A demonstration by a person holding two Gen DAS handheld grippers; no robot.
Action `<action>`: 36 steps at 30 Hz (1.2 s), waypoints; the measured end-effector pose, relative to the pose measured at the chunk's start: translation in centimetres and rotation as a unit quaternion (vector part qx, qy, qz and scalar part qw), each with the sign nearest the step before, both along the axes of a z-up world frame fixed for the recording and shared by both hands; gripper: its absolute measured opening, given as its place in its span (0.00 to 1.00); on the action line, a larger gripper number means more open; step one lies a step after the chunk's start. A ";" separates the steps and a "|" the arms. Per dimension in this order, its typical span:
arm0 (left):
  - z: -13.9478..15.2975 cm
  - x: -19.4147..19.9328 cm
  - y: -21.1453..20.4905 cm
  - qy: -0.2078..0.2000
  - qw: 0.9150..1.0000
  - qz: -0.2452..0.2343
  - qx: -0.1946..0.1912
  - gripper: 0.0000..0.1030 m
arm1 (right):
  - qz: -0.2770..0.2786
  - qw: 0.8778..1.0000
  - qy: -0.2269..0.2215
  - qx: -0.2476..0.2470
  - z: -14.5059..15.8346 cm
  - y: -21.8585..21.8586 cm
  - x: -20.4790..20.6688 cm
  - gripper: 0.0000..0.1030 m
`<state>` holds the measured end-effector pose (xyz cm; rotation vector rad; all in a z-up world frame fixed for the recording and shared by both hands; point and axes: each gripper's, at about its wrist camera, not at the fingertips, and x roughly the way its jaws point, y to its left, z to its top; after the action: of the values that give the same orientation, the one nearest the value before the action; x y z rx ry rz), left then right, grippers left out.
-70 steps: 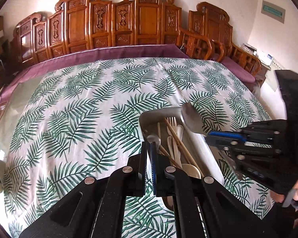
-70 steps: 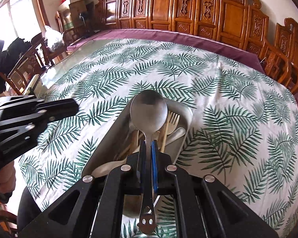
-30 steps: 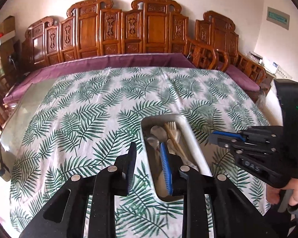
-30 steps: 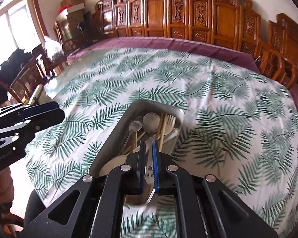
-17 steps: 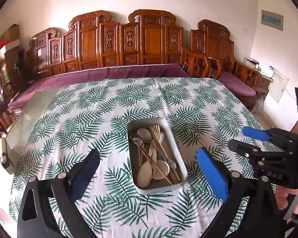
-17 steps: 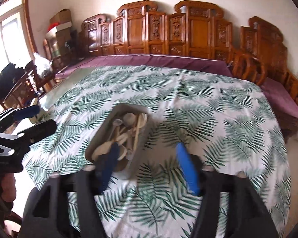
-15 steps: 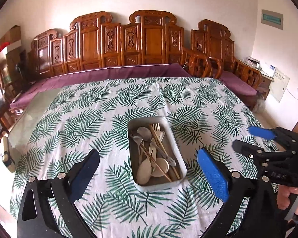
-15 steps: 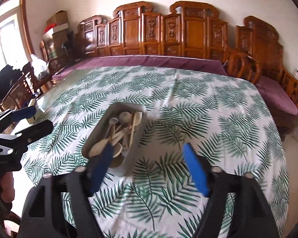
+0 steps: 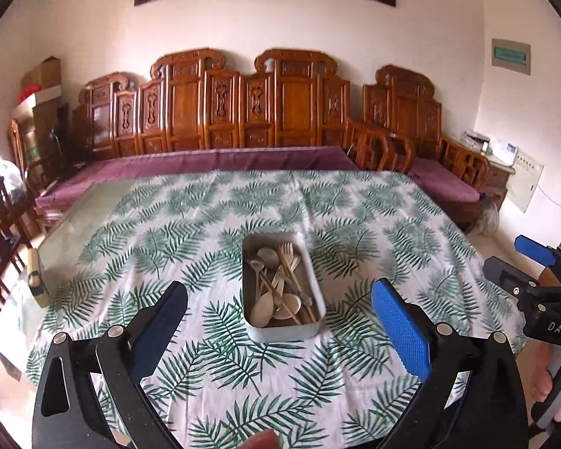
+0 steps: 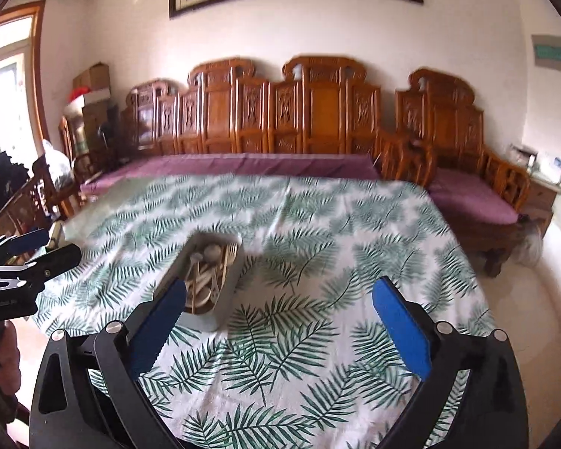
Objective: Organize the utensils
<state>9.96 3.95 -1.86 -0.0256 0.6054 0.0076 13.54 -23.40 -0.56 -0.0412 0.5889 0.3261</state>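
Observation:
A grey metal tray (image 9: 314, 327) stands on the leaf-print tablecloth (image 9: 168, 232). It holds several utensils (image 9: 278, 286): metal spoons, pale spoons and forks, and chopsticks. The tray also shows in the right wrist view (image 10: 226, 286). My left gripper (image 9: 280, 323) is wide open and empty, held above the near table edge behind the tray. My right gripper (image 10: 280, 321) is wide open and empty, to the right of the tray and high above the cloth. Each gripper appears at the edge of the other's view.
Carved wooden benches (image 9: 243, 112) with purple cushions (image 9: 205, 159) line the far side and right of the table. Wooden chairs (image 10: 26, 202) stand at the left. The bare glass tabletop (image 9: 82, 209) shows at the far left corner.
Both grippers let go of their spoons into the tray, opened wide, and pulled back and up away from the table. The tray now looks smaller and farther away.

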 end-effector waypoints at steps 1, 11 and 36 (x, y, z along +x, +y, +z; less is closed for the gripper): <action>0.6 -0.6 -0.2 -0.007 1.000 0.000 0.001 0.93 | -0.002 1.000 -0.009 0.001 0.6 -0.3 -0.6 0.97; 5.2 -5.4 -1.7 -0.063 0.998 -0.004 0.004 0.93 | -0.018 0.997 -0.068 0.031 5.5 -2.7 -6.0 0.97; 6.1 -7.1 -2.3 -0.084 0.996 0.007 0.011 0.93 | -0.025 0.995 -0.085 0.034 6.8 -3.0 -8.1 0.97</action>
<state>2.81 1.67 4.21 -0.0087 0.4366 0.0257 5.39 -26.45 6.23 0.0124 0.4091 0.2902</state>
